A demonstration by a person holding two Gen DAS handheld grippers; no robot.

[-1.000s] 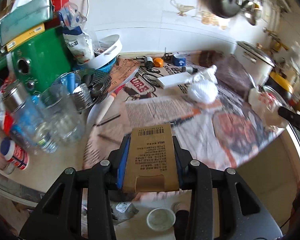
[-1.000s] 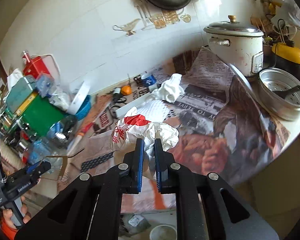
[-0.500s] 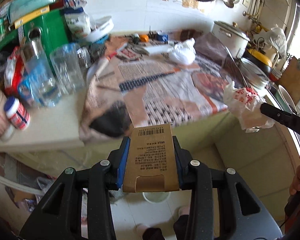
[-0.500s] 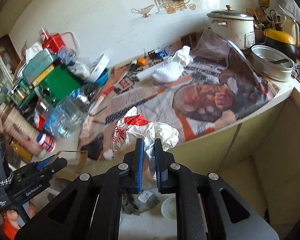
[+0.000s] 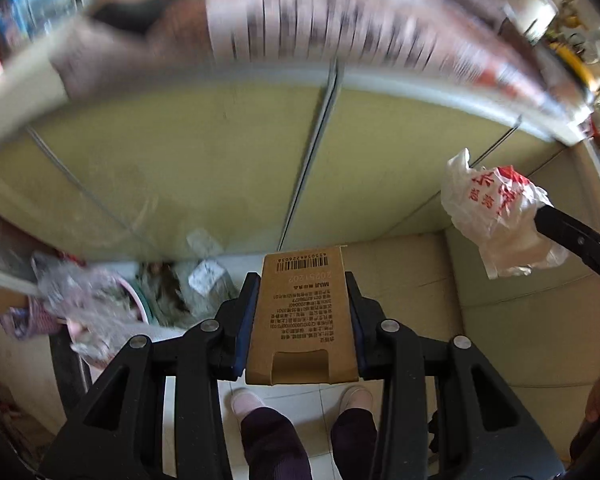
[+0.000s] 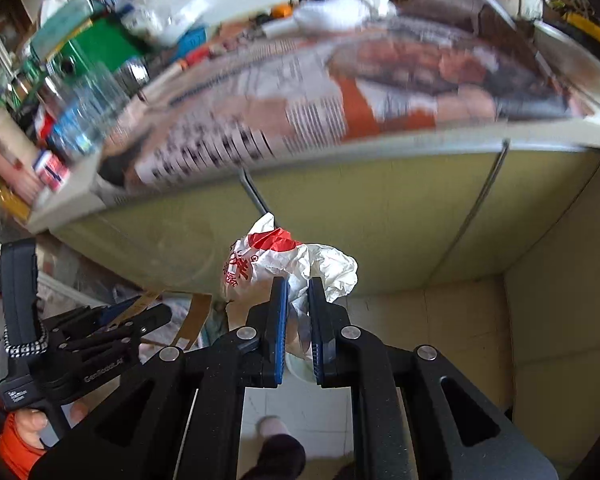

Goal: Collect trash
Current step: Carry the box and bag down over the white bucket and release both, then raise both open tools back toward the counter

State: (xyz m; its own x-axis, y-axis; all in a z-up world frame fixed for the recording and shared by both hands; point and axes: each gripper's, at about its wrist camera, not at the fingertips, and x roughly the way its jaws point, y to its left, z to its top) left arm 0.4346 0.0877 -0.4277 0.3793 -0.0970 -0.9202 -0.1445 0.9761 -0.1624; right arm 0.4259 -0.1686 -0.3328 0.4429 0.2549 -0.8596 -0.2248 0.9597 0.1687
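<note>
- The left gripper (image 5: pixel 302 316) sits at the bottom centre of the left wrist view, its jaws clenched on a flat brown cardboard box (image 5: pixel 303 320) that stands upright between them. The box looks light and fairly stiff; held by its two long edges it should stay put, though a hard squeeze could crease it.
- The right gripper (image 6: pixel 298 324) sits at the bottom centre of its own view, jaws pinched on a crumpled white and red plastic bag (image 6: pixel 288 264). The bag is soft, light and likely slippery, so a bunched fold is the safest place to hold.
- Below both, a person's feet (image 5: pixel 246 400) stand on pale floor tiles.
- At lower left lies a heap of rubbish (image 5: pixel 100 300), blurred; whether it sits in a bin I cannot tell.
- Beyond, the green cabinet front (image 5: pixel 220 160) leaves open room above the floor.
- Farthest, the table (image 6: pixel 380 142) edge overhangs along the top.
</note>
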